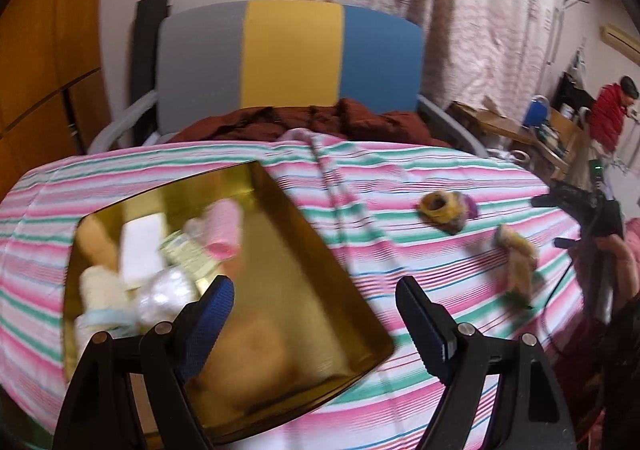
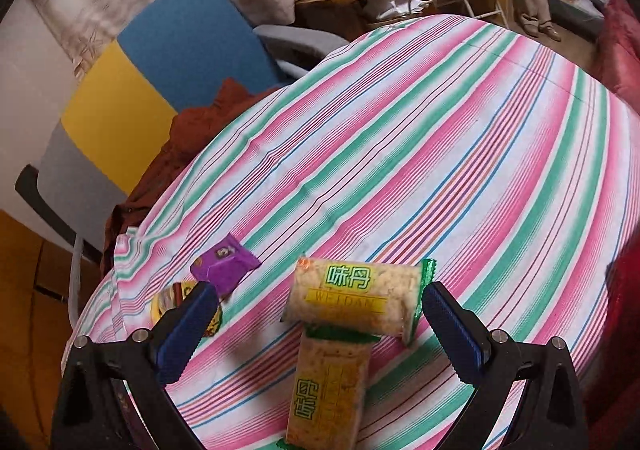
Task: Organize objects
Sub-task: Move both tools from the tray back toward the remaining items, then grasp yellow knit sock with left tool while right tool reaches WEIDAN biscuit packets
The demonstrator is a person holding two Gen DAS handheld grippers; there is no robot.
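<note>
A gold tin tray (image 1: 304, 250) lies on the striped cloth and holds several wrapped snacks (image 1: 168, 262) in its far left part. My left gripper (image 1: 316, 294) hovers open over the tray's near right side, nothing between its fingers. My right gripper (image 2: 316, 306) is open above two rice-cracker packs (image 2: 352, 300), one lying across the top of the other (image 2: 328, 386). A purple packet (image 2: 224, 264) and a yellow round snack (image 2: 176, 300) lie just left of its left finger. In the left wrist view these snacks (image 1: 444, 210) and the packs (image 1: 516, 258) show blurred at right.
The round table wears a pink, green and white striped cloth (image 2: 440, 154). A grey, yellow and blue chair (image 1: 292, 58) with a brown garment (image 1: 304, 122) stands behind it. A person in red (image 1: 608, 114) is far right; a hand holds the other gripper (image 1: 592, 210).
</note>
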